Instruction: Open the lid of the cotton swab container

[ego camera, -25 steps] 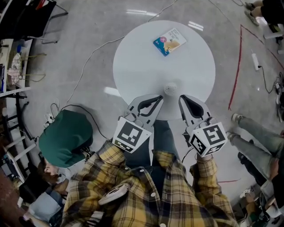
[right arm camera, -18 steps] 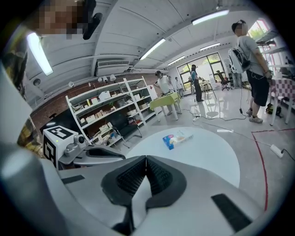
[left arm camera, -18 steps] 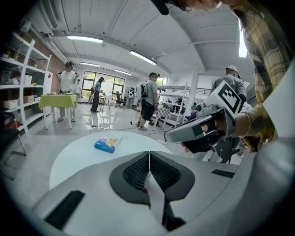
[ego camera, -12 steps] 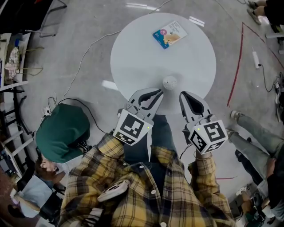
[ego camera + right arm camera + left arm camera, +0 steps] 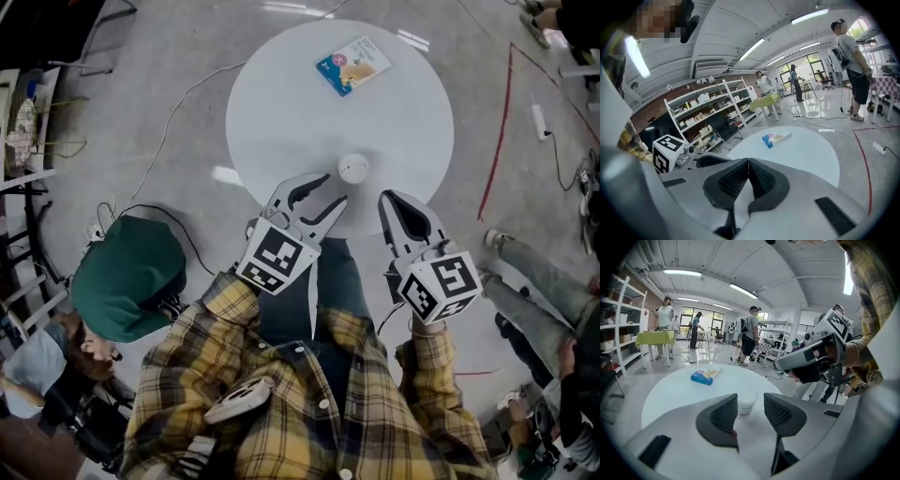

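**A:** Left gripper (image 5: 750, 400) first: its jaws have just been opening and now stand moderately apart, gripping nothing. The right gripper (image 5: 748, 162) has its ribbed pads pressed together, empty.

**B:** And the cotton swab container (image 5: 747, 405)?

**A:** The left gripper view frames it in the gap between the jaws, just past the tips, with the pads clear of it. The head view shows it near the near edge of the round white table (image 5: 281, 112), just ahead of the left gripper's tips.

**B:** What does the right gripper view add?

**A:** It gives the table and the blue packet (image 5: 776, 138) on the far side, well away from the container. The container itself does not show there.

**B:** How does the container look?

**A:** It's small and round. From above it's a white disc. From the side its walls are translucent, with a pale label low down.

**B:** Anything unclear?

**A:** The label print is too small to read. From the side, the jaws cover both edges of the container. In the head view, the grippers cover part of the table's near rim.
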A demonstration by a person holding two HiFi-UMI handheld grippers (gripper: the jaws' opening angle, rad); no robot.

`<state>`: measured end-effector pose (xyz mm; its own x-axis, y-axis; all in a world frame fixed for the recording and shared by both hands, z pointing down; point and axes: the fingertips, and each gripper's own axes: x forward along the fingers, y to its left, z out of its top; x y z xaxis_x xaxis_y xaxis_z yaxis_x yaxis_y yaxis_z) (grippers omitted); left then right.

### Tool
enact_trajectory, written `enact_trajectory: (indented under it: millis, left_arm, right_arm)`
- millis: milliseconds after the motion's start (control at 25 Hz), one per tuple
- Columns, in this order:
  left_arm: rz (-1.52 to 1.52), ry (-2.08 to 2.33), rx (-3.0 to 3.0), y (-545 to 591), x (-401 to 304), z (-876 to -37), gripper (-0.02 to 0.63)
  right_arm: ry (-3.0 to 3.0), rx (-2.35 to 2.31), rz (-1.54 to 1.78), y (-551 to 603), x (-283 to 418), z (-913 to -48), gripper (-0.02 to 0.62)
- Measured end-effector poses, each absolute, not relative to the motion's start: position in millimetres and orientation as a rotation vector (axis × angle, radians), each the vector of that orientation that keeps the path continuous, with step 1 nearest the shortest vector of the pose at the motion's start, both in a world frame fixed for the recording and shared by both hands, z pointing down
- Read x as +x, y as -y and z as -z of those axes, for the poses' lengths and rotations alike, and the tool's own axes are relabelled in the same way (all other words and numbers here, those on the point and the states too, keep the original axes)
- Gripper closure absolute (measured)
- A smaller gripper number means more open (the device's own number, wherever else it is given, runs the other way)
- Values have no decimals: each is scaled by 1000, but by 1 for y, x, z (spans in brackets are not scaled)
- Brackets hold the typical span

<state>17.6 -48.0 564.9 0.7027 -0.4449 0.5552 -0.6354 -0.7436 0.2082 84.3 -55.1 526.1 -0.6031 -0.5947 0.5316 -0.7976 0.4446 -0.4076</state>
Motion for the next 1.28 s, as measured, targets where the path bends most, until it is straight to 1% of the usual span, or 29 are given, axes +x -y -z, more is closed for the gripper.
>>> enact_trajectory:
  millis: [120, 320, 480, 680, 1080, 1280]
  left_arm:
    - [-719, 814, 2532, 47, 21, -577, 412]
    - [-788, 810, 2547, 53, 26, -604, 342]
    - [-832, 769, 2579, 57, 33, -618, 311]
    - [-902, 713, 2598, 62, 39, -631, 295]
    - [-878, 637, 2701, 77, 55, -632, 295]
    - [-915, 590, 2713, 79, 59, -642, 295]
  right_arm:
    - [2387, 1197, -930, 54, 87, -528, 578]
    - [2380, 1203, -942, 56, 91, -535, 578]
    - [2364, 1198, -952, 54, 96, -540, 578]
    - [2344, 1182, -968, 52, 102, -547, 578]
    - [2317, 1210, -1026, 56, 108, -557, 578]
    - [2314, 1218, -1037, 60, 109, -559, 578]
